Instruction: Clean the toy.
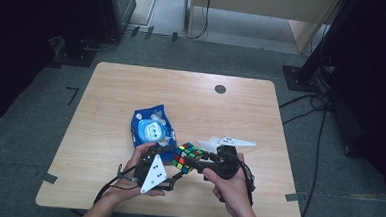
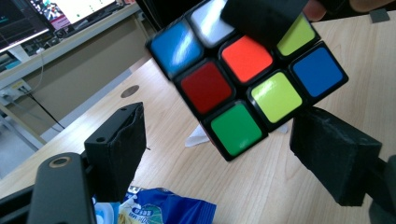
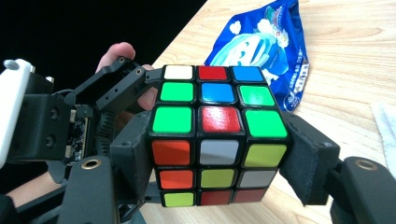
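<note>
A scrambled Rubik's cube (image 1: 187,157) hangs just above the front middle of the wooden table (image 1: 132,85). My right gripper (image 1: 194,161) comes in from the right and is shut on it. In the right gripper view both pads press the cube (image 3: 218,140) on its left and right sides. My left gripper (image 1: 175,163) reaches in from the left and is open. In the left gripper view the lower corner of the cube (image 2: 243,88) sits between its spread jaws (image 2: 224,158). The left pad stands clear of the cube and the right pad lies close beside its edge.
A blue snack packet (image 1: 152,126) lies flat on the table just behind my left gripper. It is also in the right gripper view (image 3: 266,51). A white scrap (image 2: 196,137) rests on the wood beyond the cube. A round cable hole (image 1: 220,89) sits near the far edge.
</note>
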`<state>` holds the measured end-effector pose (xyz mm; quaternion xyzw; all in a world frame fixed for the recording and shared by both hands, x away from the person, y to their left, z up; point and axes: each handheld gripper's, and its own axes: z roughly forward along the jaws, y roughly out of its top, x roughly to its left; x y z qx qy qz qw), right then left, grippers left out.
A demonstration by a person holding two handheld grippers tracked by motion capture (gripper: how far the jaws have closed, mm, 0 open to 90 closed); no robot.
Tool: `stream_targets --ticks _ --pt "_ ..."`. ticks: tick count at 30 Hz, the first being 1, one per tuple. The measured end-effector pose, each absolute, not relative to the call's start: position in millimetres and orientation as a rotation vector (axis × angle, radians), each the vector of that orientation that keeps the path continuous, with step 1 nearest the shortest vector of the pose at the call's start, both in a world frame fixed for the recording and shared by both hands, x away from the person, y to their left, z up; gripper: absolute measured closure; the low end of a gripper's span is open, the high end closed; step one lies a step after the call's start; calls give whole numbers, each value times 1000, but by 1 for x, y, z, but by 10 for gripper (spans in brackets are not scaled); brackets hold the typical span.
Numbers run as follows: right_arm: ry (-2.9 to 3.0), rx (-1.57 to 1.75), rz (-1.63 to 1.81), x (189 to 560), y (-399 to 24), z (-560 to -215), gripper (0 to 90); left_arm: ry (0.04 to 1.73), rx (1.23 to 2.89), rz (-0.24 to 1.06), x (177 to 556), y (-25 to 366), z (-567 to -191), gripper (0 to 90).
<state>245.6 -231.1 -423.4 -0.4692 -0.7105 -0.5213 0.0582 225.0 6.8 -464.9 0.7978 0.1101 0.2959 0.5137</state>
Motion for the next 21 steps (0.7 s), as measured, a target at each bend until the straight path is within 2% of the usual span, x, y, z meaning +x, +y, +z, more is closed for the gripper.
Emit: stream_targets --ticks 6,11,15,21 --pt "-2238 -1370 -1517 243 -215 -431 348 257 1898 688 224 5 -462 177" --pt "-2230 -1392 -1566 240 -213 -430 349 275 1908 714 225 5 -467 243" --pt "-2229 -1382 -1585 238 -213 -427 349 268 1924 721 226 5 -468 250" --pt "-2235 -1363 -1583 239 -212 -429 348 236 1930 728 223 4 -468 310"
